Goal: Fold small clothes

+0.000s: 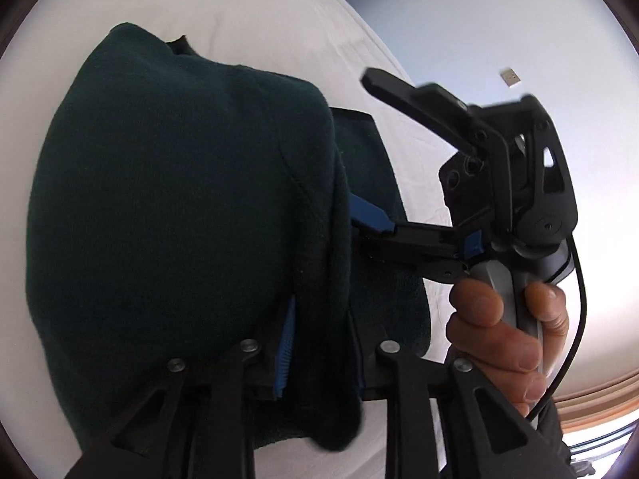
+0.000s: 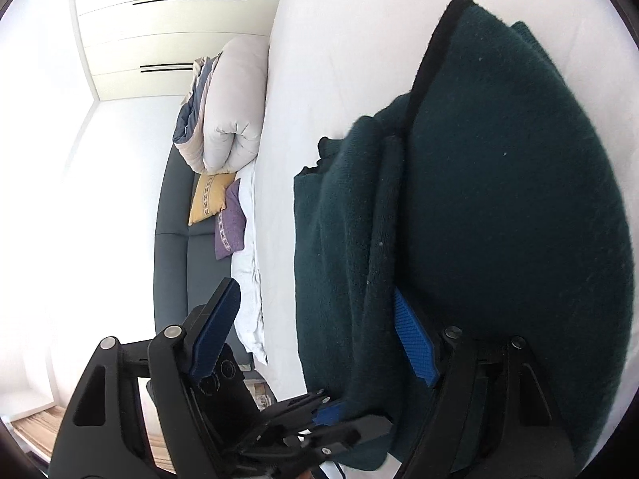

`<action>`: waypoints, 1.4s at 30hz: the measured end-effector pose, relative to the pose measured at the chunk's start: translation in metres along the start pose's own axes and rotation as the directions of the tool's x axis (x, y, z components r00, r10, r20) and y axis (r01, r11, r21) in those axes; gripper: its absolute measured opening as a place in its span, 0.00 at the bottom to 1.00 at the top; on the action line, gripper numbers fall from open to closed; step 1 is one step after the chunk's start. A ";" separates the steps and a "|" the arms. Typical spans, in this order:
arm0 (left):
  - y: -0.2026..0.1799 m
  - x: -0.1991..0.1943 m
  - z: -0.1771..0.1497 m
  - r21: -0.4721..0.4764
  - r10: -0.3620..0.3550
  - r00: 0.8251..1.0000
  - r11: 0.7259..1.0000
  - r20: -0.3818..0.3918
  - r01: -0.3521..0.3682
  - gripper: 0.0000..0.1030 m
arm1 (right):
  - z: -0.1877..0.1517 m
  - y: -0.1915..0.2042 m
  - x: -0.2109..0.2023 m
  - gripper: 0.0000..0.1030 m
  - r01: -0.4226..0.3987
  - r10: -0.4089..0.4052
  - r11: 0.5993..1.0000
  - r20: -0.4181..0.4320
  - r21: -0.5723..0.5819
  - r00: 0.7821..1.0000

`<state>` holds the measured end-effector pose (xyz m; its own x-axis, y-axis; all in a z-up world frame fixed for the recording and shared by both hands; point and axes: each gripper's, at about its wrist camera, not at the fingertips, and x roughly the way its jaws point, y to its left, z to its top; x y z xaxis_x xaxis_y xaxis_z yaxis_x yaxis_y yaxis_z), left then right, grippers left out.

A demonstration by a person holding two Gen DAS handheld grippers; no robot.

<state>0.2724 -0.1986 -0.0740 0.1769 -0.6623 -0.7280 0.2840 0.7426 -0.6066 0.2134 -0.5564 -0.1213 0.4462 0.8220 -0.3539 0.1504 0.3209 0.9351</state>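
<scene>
One dark green garment (image 1: 167, 215) (white bed (image 1: 279, 28) beneath), two grippers: left gripper (image 1: 319, 363), right gripper (image 2: 315, 343).

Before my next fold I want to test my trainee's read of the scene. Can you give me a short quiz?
1. True or false: the right gripper is shut on the garment.
2. What lies under the garment? A) a white bed B) a wooden table C) a grey carpet
3. Which gripper is clamped on the garment?

Key:
1. False. Its jaws stand wide apart, with one pad tucked under the cloth.
2. A
3. The left gripper.
</scene>
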 end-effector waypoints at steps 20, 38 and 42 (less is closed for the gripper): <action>0.043 -0.103 -0.028 0.002 -0.017 0.978 1.000 0.209 0.017 0.60 | -0.011 0.033 0.057 0.14 0.416 -0.439 0.872 -0.036 -0.259 0.898; 0.019 -0.075 -0.011 0.105 0.020 0.989 0.994 0.147 -0.035 0.60 | 0.018 0.000 -0.066 0.12 0.447 -0.447 0.866 0.053 -0.227 0.893; 0.019 -0.076 -0.011 0.112 0.025 0.990 0.993 0.139 -0.041 0.60 | 0.016 -0.007 -0.075 0.12 0.431 -0.427 0.874 0.071 -0.223 0.902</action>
<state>0.2542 -0.1332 -0.0335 0.3136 -0.6506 -0.6916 0.3803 0.7535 -0.5364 0.1925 -0.6278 -0.1014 0.4004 0.5710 -0.7167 0.1270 0.7400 0.6605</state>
